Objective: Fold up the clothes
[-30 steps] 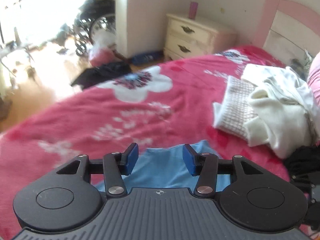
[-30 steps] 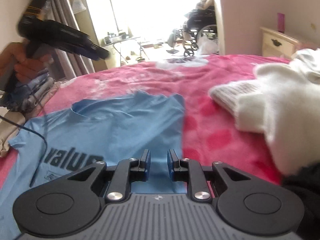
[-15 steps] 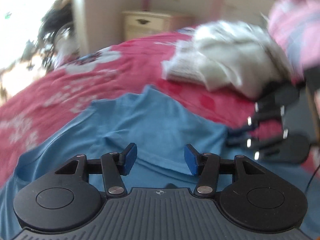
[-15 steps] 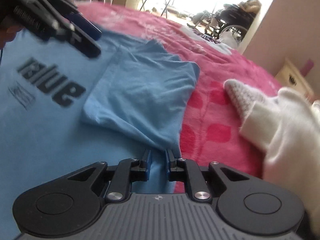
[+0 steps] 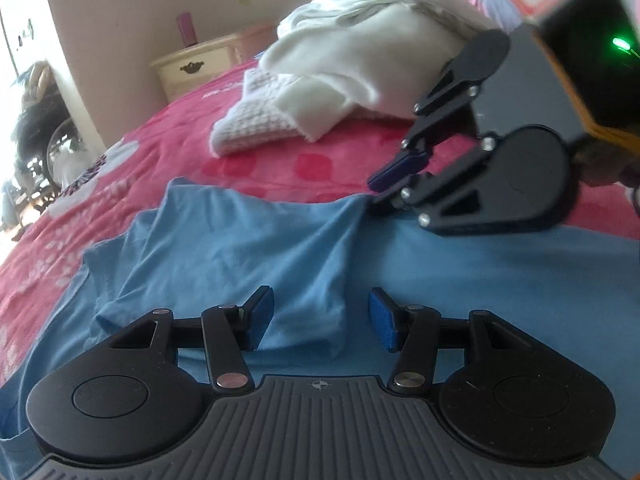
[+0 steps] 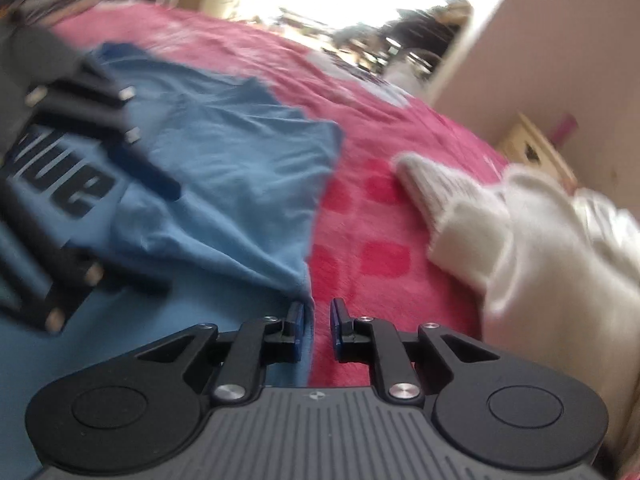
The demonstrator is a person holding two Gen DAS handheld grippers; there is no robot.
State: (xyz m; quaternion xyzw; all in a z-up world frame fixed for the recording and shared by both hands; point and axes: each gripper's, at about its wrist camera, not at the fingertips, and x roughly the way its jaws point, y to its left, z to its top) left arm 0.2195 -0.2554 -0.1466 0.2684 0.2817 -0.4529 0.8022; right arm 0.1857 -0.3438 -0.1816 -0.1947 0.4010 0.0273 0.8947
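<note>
Our blue shirt [image 5: 248, 248] lies flat on the bed [image 5: 168, 136], its sleeve folded inward. Our right gripper [image 6: 316, 330], jaws nearly closed, straddles the fold edge; our left gripper [image 5: 320, 318] hovers half open, empty. We should pinch both layers cleanly, then pull taut.

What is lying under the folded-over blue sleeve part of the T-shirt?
Under the folded flap lies the blue T-shirt body, spread on the red bedspread. Whatever print sits beneath the flap is covered and cannot be seen.

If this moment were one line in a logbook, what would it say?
task: fold clothes | blue T-shirt: flat on red bedspread, sleeve folded in | left tongs: open above sleeve | right tongs: narrow, at shirt's edge | white clothes: piled beyond
</note>
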